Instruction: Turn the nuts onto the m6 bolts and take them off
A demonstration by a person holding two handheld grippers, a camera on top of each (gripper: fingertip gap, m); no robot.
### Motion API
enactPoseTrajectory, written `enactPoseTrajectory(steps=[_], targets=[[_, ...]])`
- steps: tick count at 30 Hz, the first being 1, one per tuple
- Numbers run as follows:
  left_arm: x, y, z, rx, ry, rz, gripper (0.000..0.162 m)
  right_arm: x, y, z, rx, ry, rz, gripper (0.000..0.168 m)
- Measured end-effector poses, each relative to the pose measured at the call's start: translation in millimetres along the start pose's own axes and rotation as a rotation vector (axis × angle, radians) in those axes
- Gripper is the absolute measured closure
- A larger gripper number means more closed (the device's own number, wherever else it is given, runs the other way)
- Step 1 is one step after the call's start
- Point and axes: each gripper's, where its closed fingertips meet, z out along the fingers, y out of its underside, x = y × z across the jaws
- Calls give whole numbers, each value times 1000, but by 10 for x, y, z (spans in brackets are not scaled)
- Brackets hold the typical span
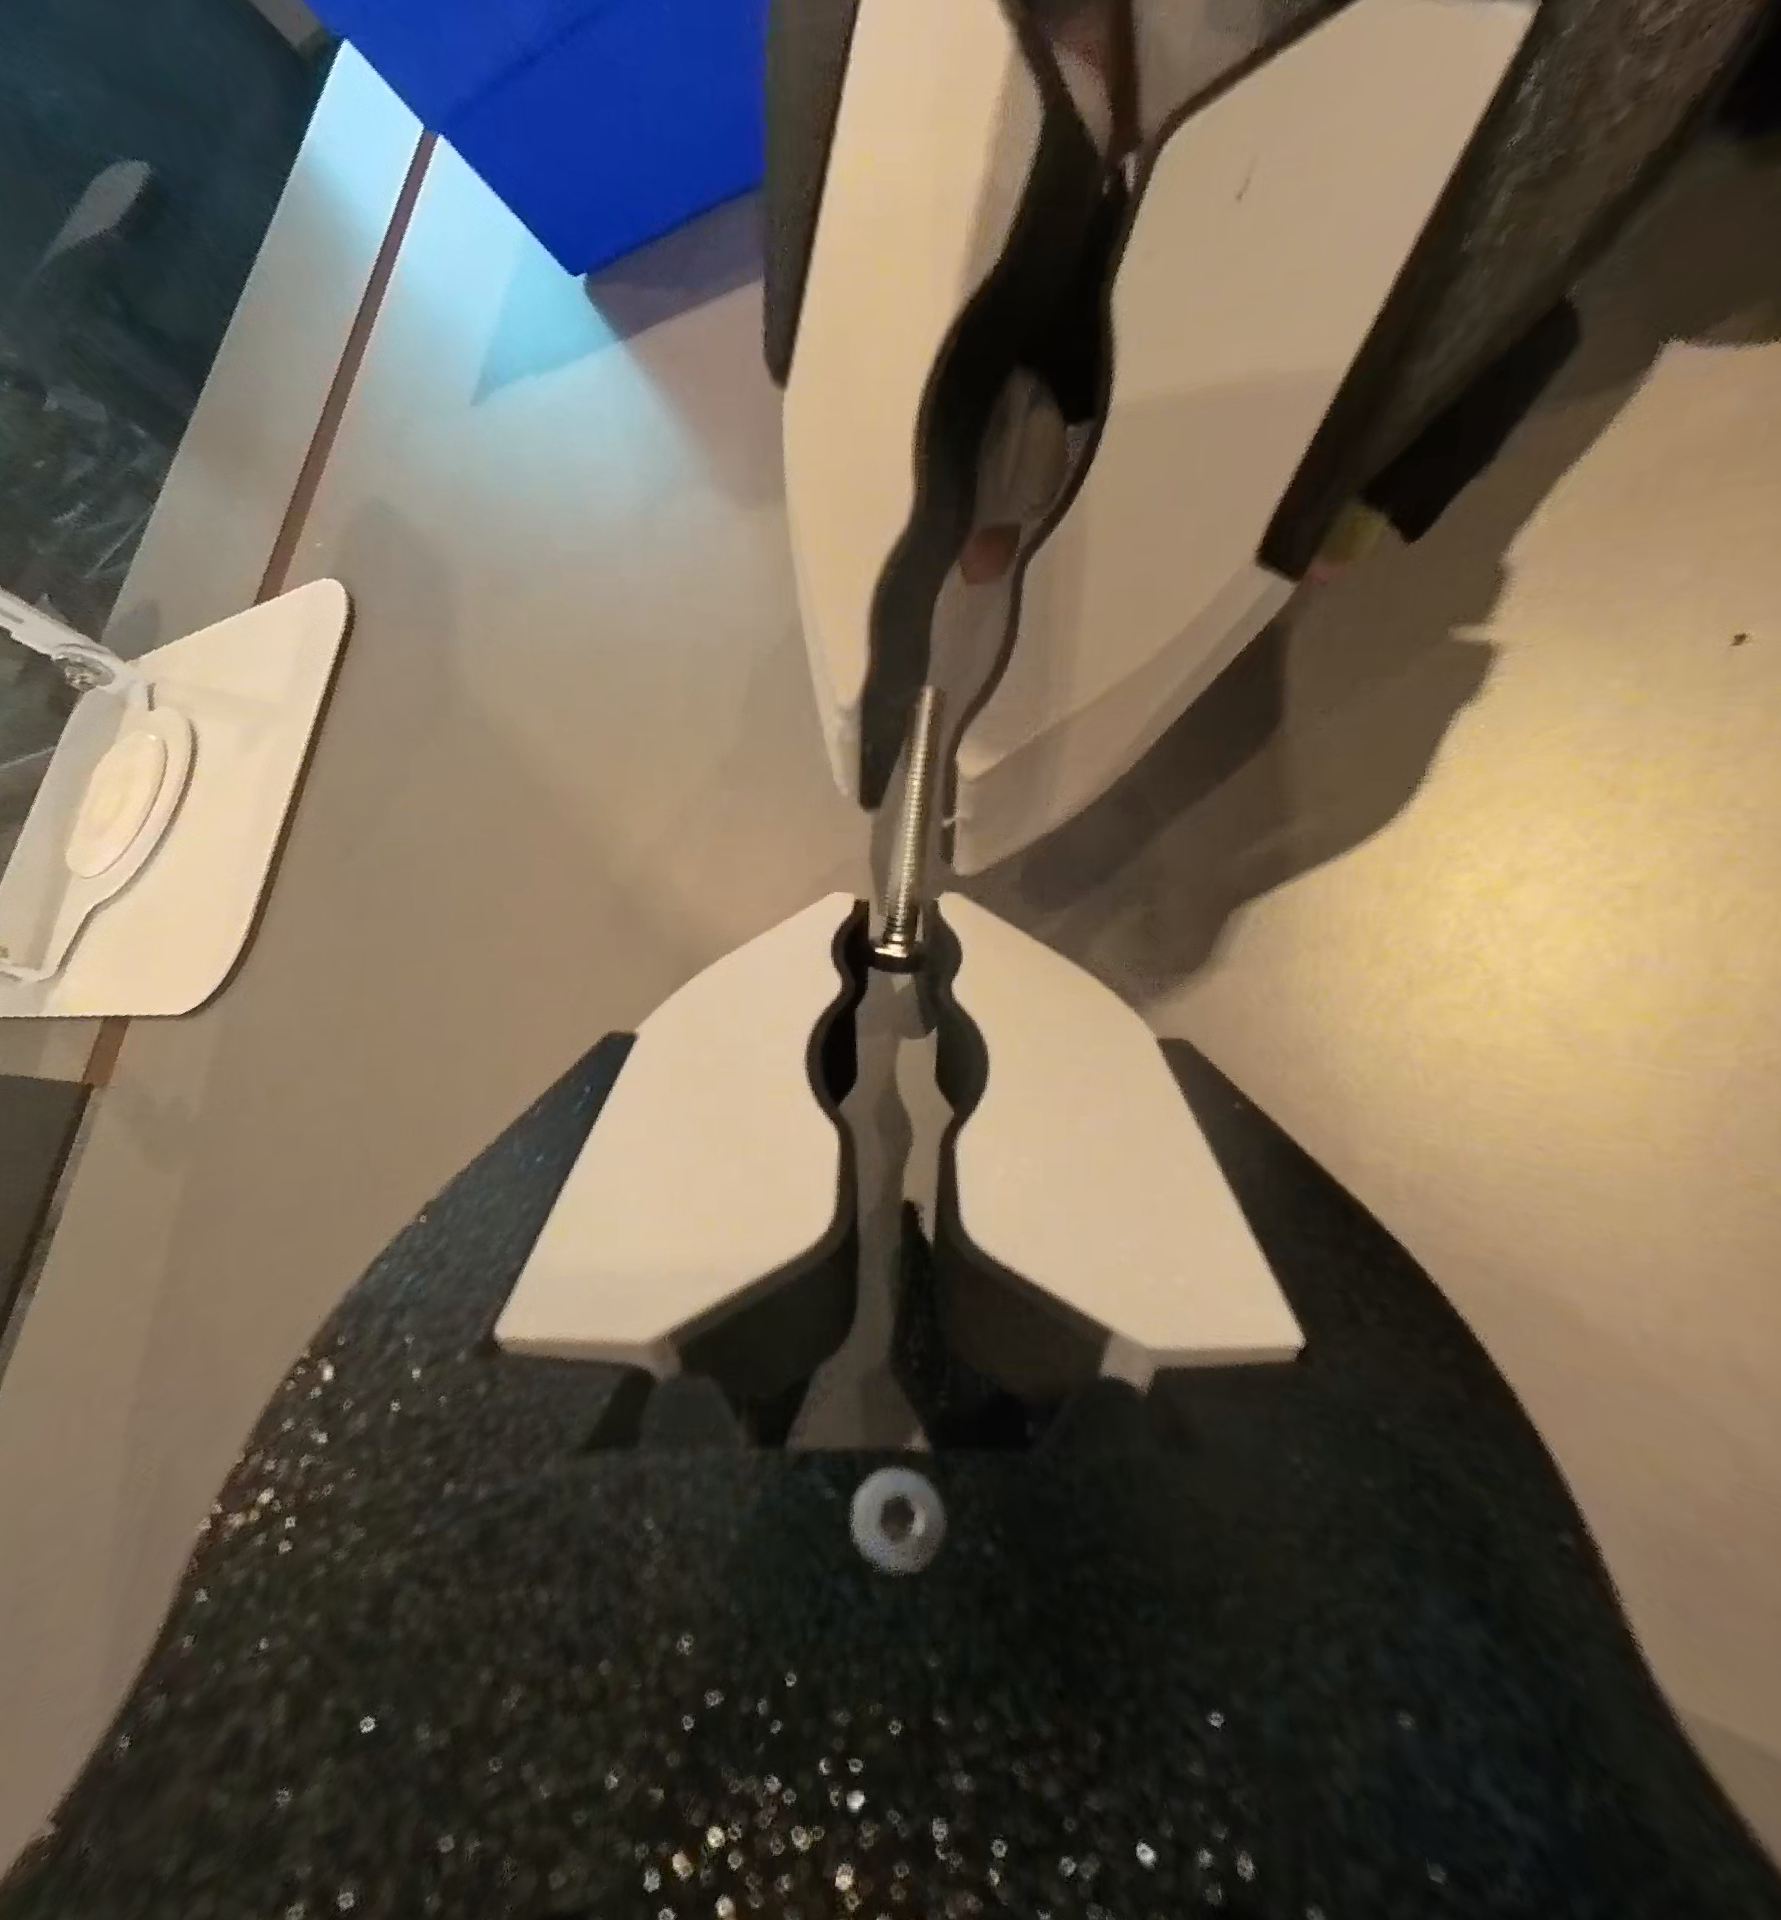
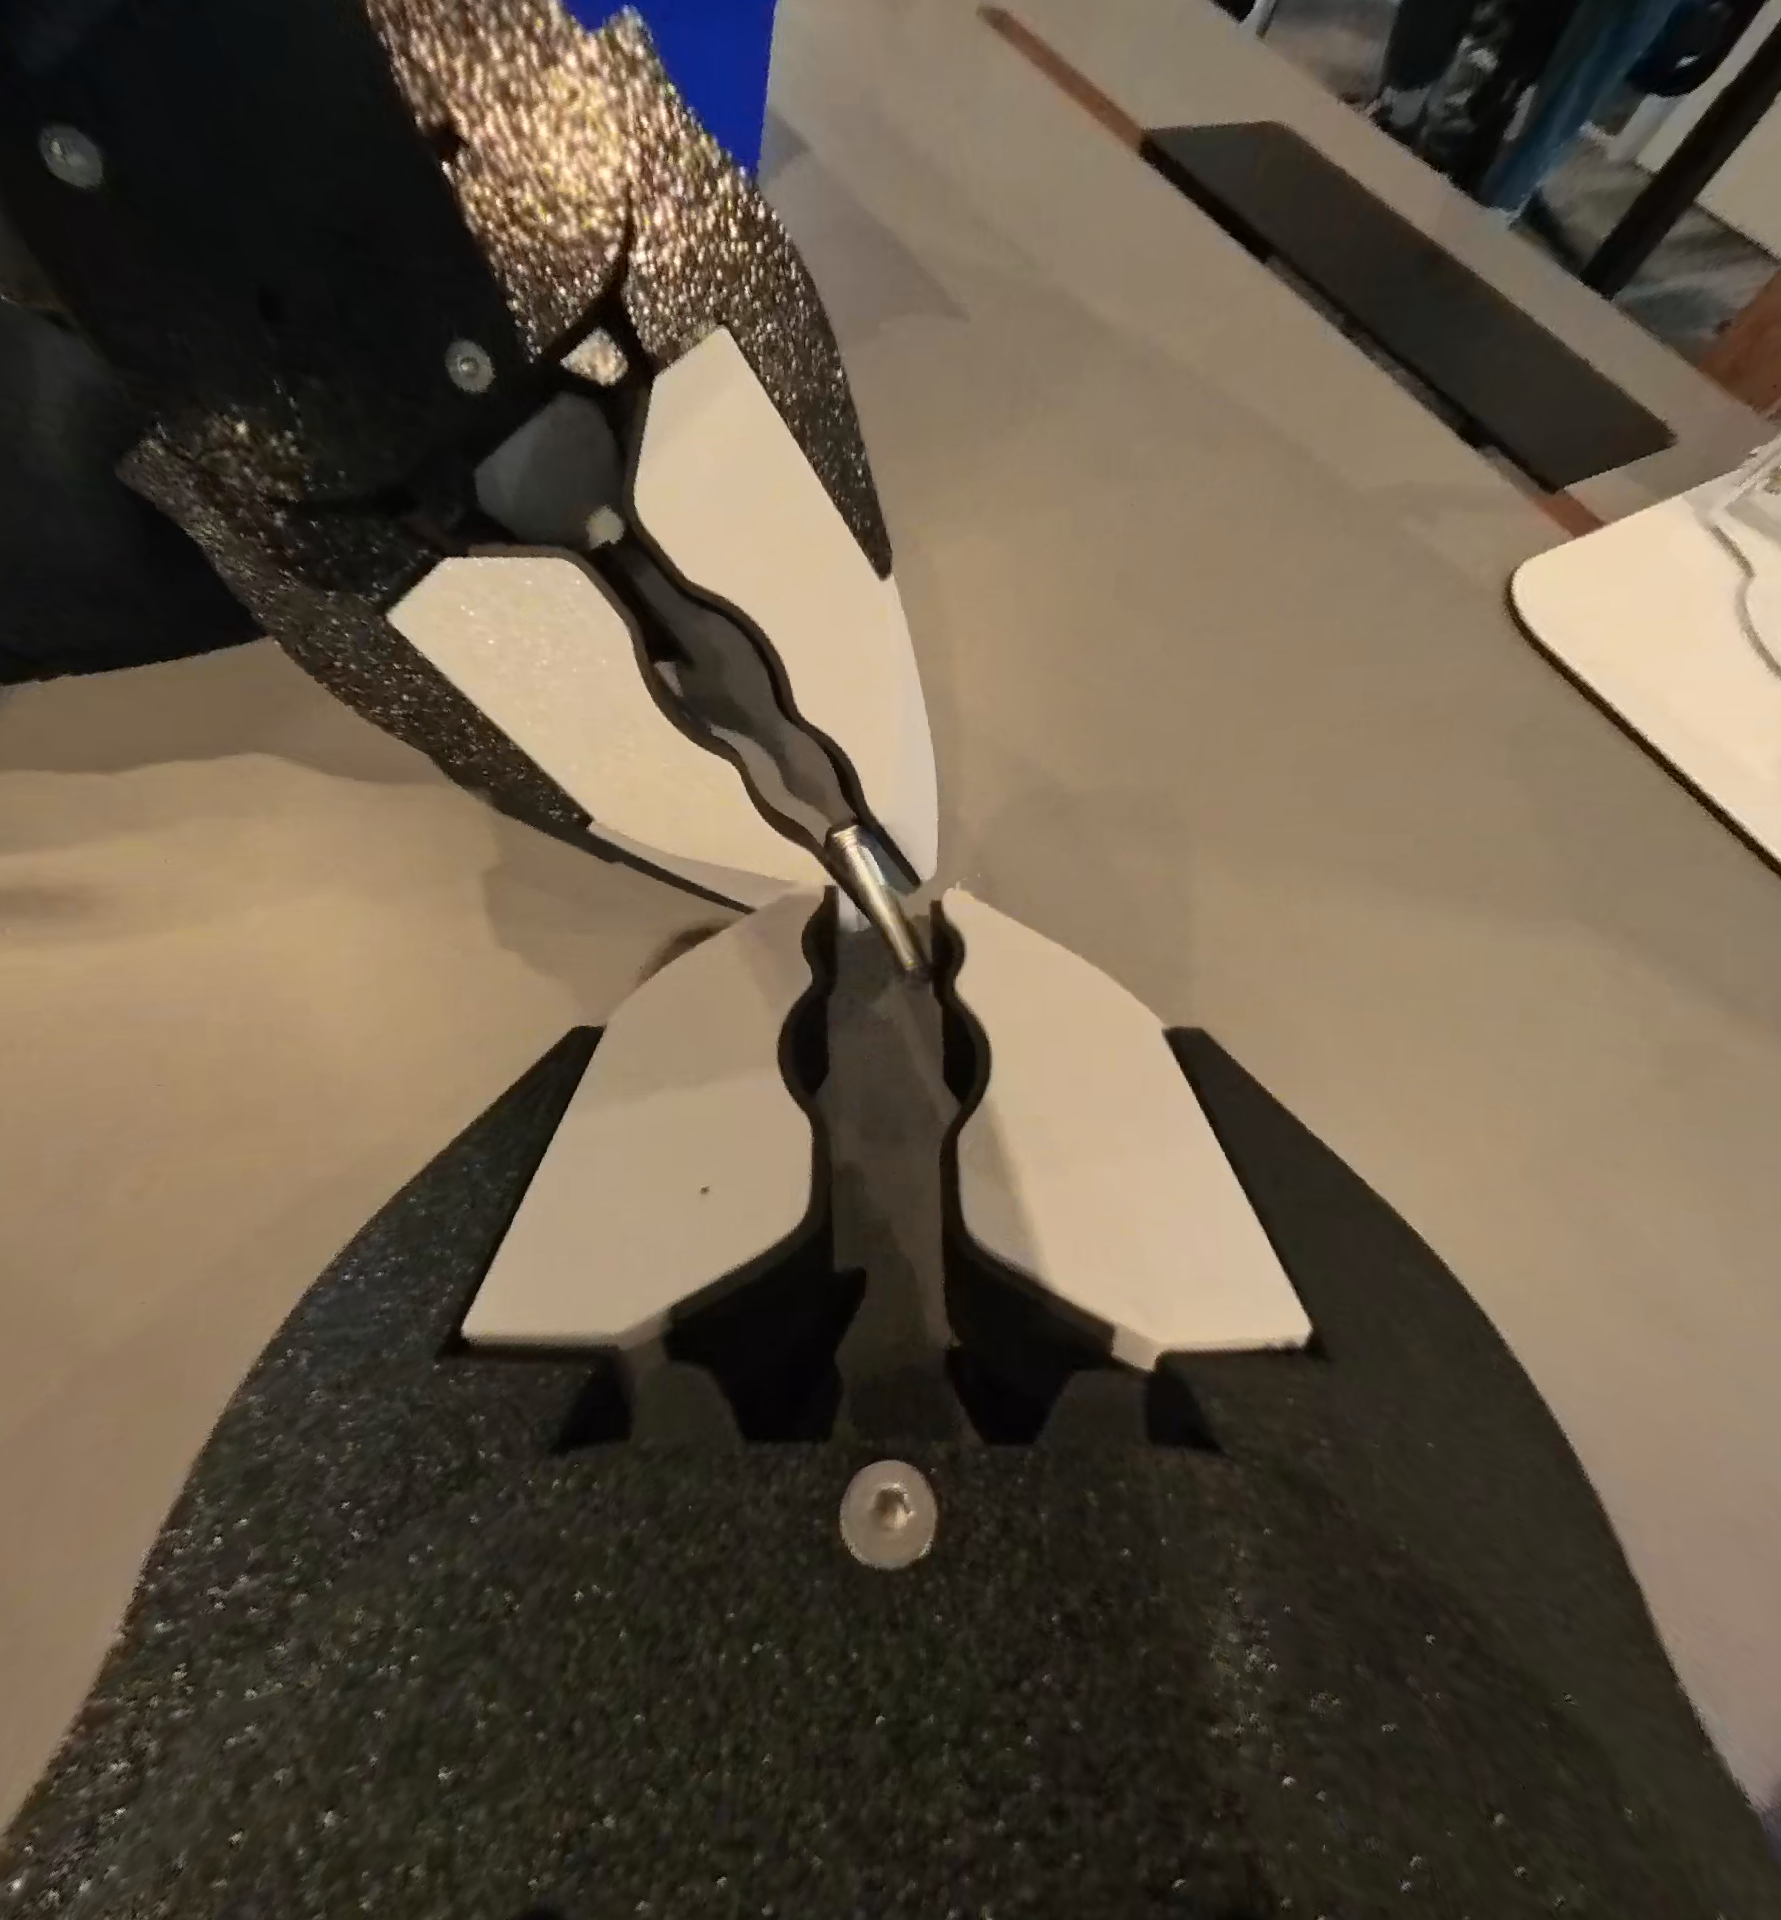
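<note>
A silver threaded bolt (image 1: 907, 821) spans the gap between my two grippers above the beige table (image 1: 1437, 1039). My left gripper (image 1: 893, 940) is shut at its tips on a wider silver piece at the bolt's near end, which looks like the nut (image 1: 892, 948). My right gripper (image 1: 917, 790) comes in from the top and is shut on the far part of the shaft. In the right wrist view, my right gripper (image 2: 891, 925) clamps the bolt (image 2: 881, 899). The left gripper (image 2: 865, 831) reaches in from the upper left and holds the other end.
A white plate with a clear stand (image 1: 159, 800) sits at the table's left edge; it also shows in the right wrist view (image 2: 1696, 644). A blue box (image 1: 574, 104) stands at the back. A black pad (image 2: 1405, 312) lies by the table edge. The grippers are tip to tip, or close to it.
</note>
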Motion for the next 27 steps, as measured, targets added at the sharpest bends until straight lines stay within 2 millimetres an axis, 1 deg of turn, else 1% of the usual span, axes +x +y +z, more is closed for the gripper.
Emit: enactPoseTrajectory(steps=[1, 12, 17, 19, 21, 22, 24, 25, 27], targets=[[6, -3, -1, 1, 3, 5, 152, -7, 7, 8, -7, -10, 0, 153], [14, -26, -1, 13, -8, 44, 152, -52, 21, 8, -16, -62, 0, 162], [-37, -82, -5, 61, -97, 68, 151, -24, -14, -22, 15, -40, 9, 163], [-55, -114, 4, 74, -132, 92, 147, 4, -26, -38, 29, -15, 7, 163], [-76, -139, -1, 88, -157, 97, 140, 40, -35, -66, 43, 16, 5, 163], [-100, -143, -6, 92, -169, 87, 136, 64, -42, -90, 50, 33, 5, 163], [-155, -145, -16, 96, -190, 54, 123, 114, -112, -182, 76, 66, 11, 163], [-183, -141, -19, 95, -198, 37, 119, 139, -190, -264, 98, 90, 11, 163], [-218, -133, -19, 91, -207, 11, 112, 234, -408, -517, 145, 173, -13, 163]])
